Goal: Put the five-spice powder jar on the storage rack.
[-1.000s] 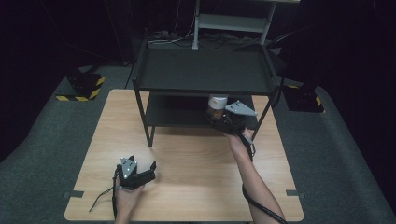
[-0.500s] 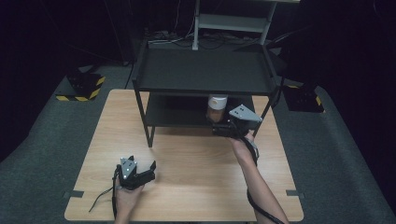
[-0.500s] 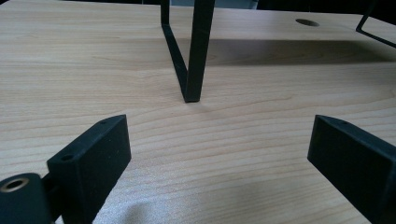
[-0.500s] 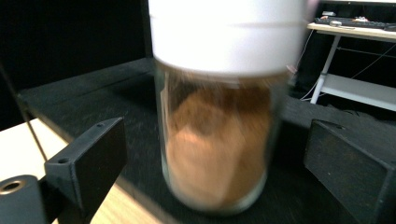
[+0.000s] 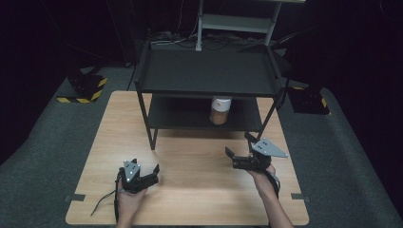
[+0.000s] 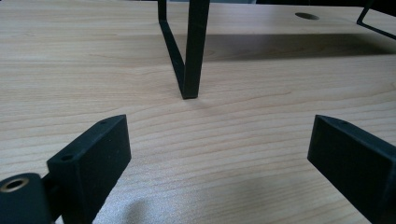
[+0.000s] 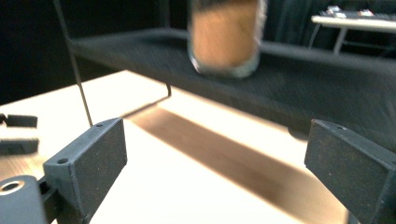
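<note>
Both my tongs hang spread and empty over the bench (image 5: 190, 199): my left gripper (image 5: 151, 172) near the front-left corner, my right gripper (image 5: 237, 156) toward the front-right. On the lower shelf (image 5: 180, 114) of the black rack (image 5: 204, 71) stands a jar (image 5: 220, 110), white-lidded and filled with something tan-brown, right of the shelf's middle.

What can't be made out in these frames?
- Jar lid, high view: the rack's top shelf covers its top.
- Jar contents and top, right gripper view: motion blur; upper edge cuts it off.
- Rack leg top, left gripper view: cut off by the frame edge.
</note>
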`<state>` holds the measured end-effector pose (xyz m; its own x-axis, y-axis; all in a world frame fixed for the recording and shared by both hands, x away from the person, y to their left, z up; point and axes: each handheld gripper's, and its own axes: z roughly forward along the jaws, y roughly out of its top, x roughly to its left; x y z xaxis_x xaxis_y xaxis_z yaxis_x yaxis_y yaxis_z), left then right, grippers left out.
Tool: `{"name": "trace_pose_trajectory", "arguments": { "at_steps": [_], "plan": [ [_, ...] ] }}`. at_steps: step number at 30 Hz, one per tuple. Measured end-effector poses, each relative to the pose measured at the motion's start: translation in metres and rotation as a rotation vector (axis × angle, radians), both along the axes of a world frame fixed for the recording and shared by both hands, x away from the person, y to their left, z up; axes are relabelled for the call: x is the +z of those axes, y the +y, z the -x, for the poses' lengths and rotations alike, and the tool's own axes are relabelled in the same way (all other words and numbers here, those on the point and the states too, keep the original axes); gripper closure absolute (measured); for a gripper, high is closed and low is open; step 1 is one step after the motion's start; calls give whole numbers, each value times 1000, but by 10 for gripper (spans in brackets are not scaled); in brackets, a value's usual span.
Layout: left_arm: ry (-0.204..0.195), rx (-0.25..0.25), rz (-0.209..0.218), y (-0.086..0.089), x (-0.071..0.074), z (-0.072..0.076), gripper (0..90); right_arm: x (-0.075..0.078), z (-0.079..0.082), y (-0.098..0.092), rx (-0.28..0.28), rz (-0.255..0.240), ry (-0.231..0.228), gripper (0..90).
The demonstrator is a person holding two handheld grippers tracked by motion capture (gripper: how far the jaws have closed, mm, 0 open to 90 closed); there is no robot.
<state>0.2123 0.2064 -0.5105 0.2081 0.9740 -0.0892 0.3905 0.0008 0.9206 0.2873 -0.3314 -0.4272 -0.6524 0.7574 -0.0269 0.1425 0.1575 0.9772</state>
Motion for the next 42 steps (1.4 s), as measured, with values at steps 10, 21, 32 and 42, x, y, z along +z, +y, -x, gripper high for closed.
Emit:
{"name": "trace_pose_trajectory", "arguments": {
  "at_steps": [10, 21, 32, 42],
  "plan": [
    [3, 8, 1, 0, 0, 0, 63, -43, 18, -35, -116, 31, 93, 67],
    [8, 13, 2, -1, 1, 1, 63, -79, 34, -45, -270, 5, 122, 95],
    [5, 27, 14, -1, 0, 2, 62, -79, 35, -42, -298, -1, 155, 96],
    [3, 28, 16, -1, 0, 3, 62, -86, 36, -51, -294, -88, 154, 83]
  ]
}}
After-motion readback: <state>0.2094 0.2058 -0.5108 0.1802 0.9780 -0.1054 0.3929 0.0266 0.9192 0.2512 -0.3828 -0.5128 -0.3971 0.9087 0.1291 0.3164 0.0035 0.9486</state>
